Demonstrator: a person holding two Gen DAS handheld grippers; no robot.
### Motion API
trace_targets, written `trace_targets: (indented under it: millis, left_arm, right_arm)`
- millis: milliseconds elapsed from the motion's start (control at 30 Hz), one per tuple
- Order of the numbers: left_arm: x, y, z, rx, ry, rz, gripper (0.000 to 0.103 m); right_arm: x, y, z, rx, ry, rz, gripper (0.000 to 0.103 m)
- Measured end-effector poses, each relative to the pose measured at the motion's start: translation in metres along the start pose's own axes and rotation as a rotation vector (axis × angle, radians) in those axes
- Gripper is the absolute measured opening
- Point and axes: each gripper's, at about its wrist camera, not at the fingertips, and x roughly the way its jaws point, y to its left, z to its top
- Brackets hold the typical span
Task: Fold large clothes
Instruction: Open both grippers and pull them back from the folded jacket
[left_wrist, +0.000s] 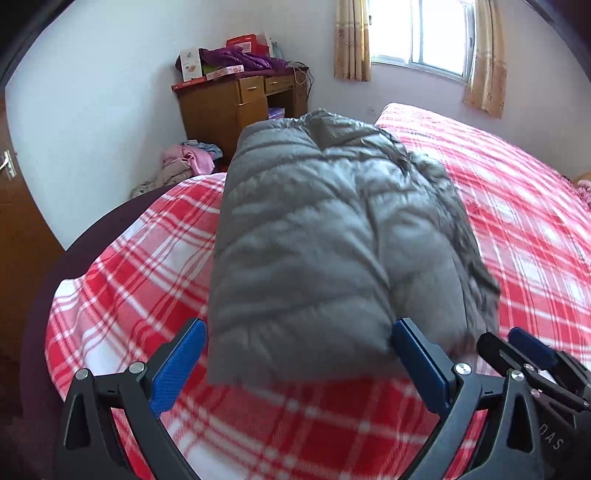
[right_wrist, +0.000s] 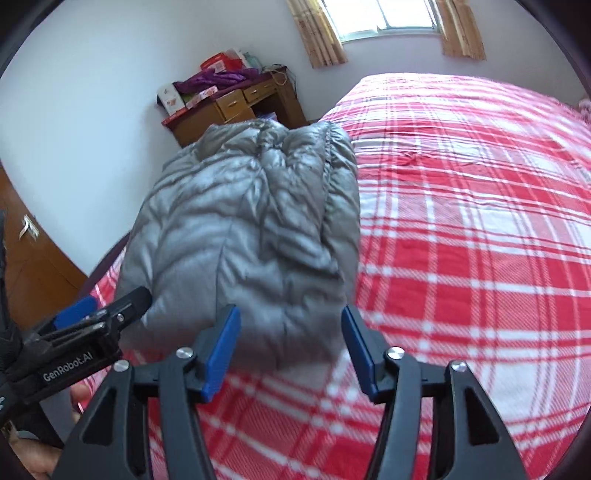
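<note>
Between and just beyond the spread fingers of the left gripper (left_wrist: 299, 363) lies the near end of a grey padded jacket (left_wrist: 332, 240), folded into a long bundle on a red-and-white plaid bedspread (left_wrist: 517, 221). Both blue pads (left_wrist: 179, 363) stand wide apart. The right-hand pad meets the jacket's near corner; whether the left-hand pad touches the cloth cannot be told, and the jaws are not closed on anything. Motion blur softens the jacket's surface. To the right of these fingers, the tip of the right gripper (left_wrist: 517, 350) enters the left wrist view, close against the same end of the bundle.

From the right wrist view, the right gripper (right_wrist: 291, 350) is likewise open, its blue pads (right_wrist: 223, 352) parted, with the jacket's (right_wrist: 240, 229) near edge lying between and ahead of them, and nothing is clamped. The bundle runs away from the fingertips toward the far end of the bed, its quilted seams crossing it. Left of these fingers, the left gripper (right_wrist: 96, 314) appears from the side, its tip against the jacket's near left corner.

Beyond the jacket's far end stands a wooden desk (left_wrist: 236, 107) piled with boxes and a purple garment (left_wrist: 240, 59). Left of the fingers and further off, a heap of pink clothes (left_wrist: 188, 158) rests on the floor. Ahead and to the right, a curtained window (left_wrist: 421, 33) lights the wall, and the bedspread (right_wrist: 461, 221) fills that side.
</note>
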Motion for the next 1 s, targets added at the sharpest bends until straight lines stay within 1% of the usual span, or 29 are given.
trace_targets:
  millis: [33,67,100,133,267,367,433,567,600,667,700,733,800,867,933,1000]
  left_arm:
    - [0.001,-0.001,-0.005,0.003,0.013,0.021,0.101]
    - [0.002,-0.002,-0.012,0.008,0.042,0.054,0.101]
    - [0.003,-0.003,-0.017,0.01,0.056,0.066,0.101]
    - [0.002,-0.005,-0.023,0.01,0.067,0.069,0.101]
    - [-0.013,-0.007,-0.055,-0.005,0.093,0.041,0.101]
    - [-0.032,-0.009,-0.075,-0.008,0.079,0.045,0.101]
    - [-0.048,-0.007,-0.086,-0.014,0.05,0.038,0.101]
    - [-0.088,-0.002,-0.098,-0.038,-0.021,-0.033,0.101]
    - [-0.101,-0.002,-0.098,-0.04,-0.045,-0.028,0.101]
    - [-0.126,0.0,-0.097,-0.043,-0.095,0.028,0.101]
    - [-0.134,0.0,-0.096,-0.042,-0.122,0.052,0.101]
    - [-0.15,0.002,-0.095,-0.04,-0.169,0.075,0.101]
    - [-0.171,0.007,-0.094,-0.045,-0.225,0.075,0.101]
    - [-0.191,0.013,-0.093,-0.056,-0.267,0.077,0.101]
    - [-0.21,0.016,-0.092,-0.043,-0.311,0.091,0.101]
    - [-0.227,0.019,-0.093,-0.035,-0.356,0.1,0.101]
  right_arm:
    - [-0.004,0.0,-0.004,-0.012,0.0,-0.013,0.059]
    - [-0.007,0.001,-0.008,-0.02,-0.006,-0.019,0.059]
    - [-0.01,-0.001,-0.011,-0.027,-0.011,-0.022,0.059]
    - [-0.014,0.0,-0.017,-0.04,-0.015,-0.039,0.059]
    - [-0.025,0.001,-0.035,-0.082,-0.027,-0.086,0.059]
    - [-0.035,0.0,-0.049,-0.085,-0.026,-0.09,0.059]
    - [-0.042,-0.002,-0.057,-0.076,-0.023,-0.086,0.059]
    - [-0.061,-0.007,-0.07,-0.065,-0.036,-0.109,0.059]
    - [-0.068,-0.006,-0.073,-0.067,-0.043,-0.115,0.059]
    - [-0.083,-0.003,-0.075,-0.073,-0.065,-0.118,0.059]
    - [-0.092,0.0,-0.075,-0.076,-0.083,-0.118,0.059]
    - [-0.101,0.003,-0.075,-0.078,-0.102,-0.119,0.06]
    - [-0.124,0.012,-0.074,-0.086,-0.157,-0.115,0.064]
    - [-0.147,0.022,-0.073,-0.099,-0.219,-0.109,0.073]
    - [-0.172,0.034,-0.072,-0.116,-0.289,-0.109,0.079]
    - [-0.193,0.044,-0.072,-0.123,-0.352,-0.102,0.082]
